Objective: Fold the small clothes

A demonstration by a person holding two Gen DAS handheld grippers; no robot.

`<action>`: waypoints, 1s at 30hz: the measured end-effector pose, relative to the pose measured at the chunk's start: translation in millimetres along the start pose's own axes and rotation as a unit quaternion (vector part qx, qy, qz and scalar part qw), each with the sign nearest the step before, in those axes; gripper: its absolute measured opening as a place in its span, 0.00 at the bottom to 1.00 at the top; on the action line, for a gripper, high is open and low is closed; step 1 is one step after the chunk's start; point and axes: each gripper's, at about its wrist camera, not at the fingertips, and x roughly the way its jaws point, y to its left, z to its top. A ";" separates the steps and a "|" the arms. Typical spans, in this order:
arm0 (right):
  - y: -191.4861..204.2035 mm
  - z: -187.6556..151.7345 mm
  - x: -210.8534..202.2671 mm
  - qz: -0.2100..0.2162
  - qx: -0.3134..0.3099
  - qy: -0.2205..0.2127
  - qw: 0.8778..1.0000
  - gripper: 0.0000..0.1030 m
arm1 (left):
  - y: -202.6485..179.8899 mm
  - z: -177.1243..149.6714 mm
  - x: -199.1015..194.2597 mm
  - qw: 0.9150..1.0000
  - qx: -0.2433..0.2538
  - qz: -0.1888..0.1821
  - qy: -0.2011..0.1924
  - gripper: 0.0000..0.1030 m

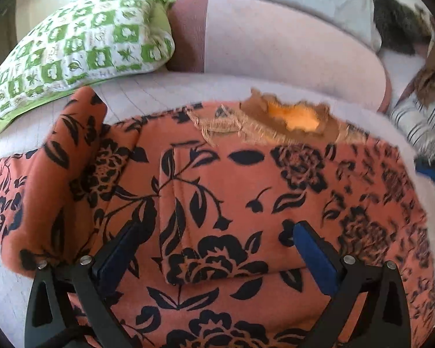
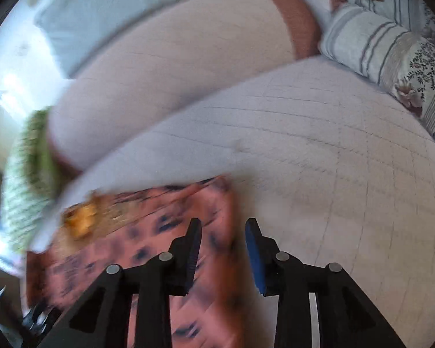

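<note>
The orange flowered garment (image 1: 232, 203) lies spread on the white quilted bed (image 2: 348, 159), its lace neckline (image 1: 275, 119) toward the pink bolster (image 1: 275, 58), one sleeve (image 1: 69, 150) folded up at the left. The left claw (image 1: 214, 232) hangs over the garment with its fingers spread wide, holding nothing. The right claw (image 2: 223, 232) is also spread, above the garment's right edge; this view is blurred.
</note>
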 end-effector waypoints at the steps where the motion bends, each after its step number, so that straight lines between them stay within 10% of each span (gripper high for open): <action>1: 4.4 -7.8 -2.9 0.022 -0.001 0.010 1.000 0.33 | -1.1 -0.1 3.4 1.000 0.002 0.002 0.009 1.00; 4: 0.2 -33.5 19.3 0.031 0.006 0.069 0.997 0.60 | -6.7 -3.3 23.3 0.999 0.021 0.028 0.041 1.00; 7: -10.7 -36.3 15.0 0.020 0.055 0.059 0.997 0.39 | -10.7 2.1 10.5 0.998 0.029 0.024 0.045 1.00; 12: 17.5 -54.1 -19.8 0.054 0.013 0.017 0.998 0.71 | -1.7 -2.0 -37.1 1.000 0.009 0.007 0.001 1.00; 16: -11.5 -58.4 -3.3 0.021 0.053 0.049 0.997 0.55 | 9.7 -19.6 -71.7 1.000 -0.009 -0.007 0.005 1.00; 20: 17.0 -66.5 -68.0 0.042 0.011 -0.027 0.999 0.72 | 31.3 -43.9 -121.5 0.999 -0.042 -0.019 -0.026 1.00; 30: 18.4 -196.6 -141.3 0.044 0.002 -0.046 0.998 0.73 | 75.3 -115.9 -179.4 0.990 -0.141 -0.010 -0.015 1.00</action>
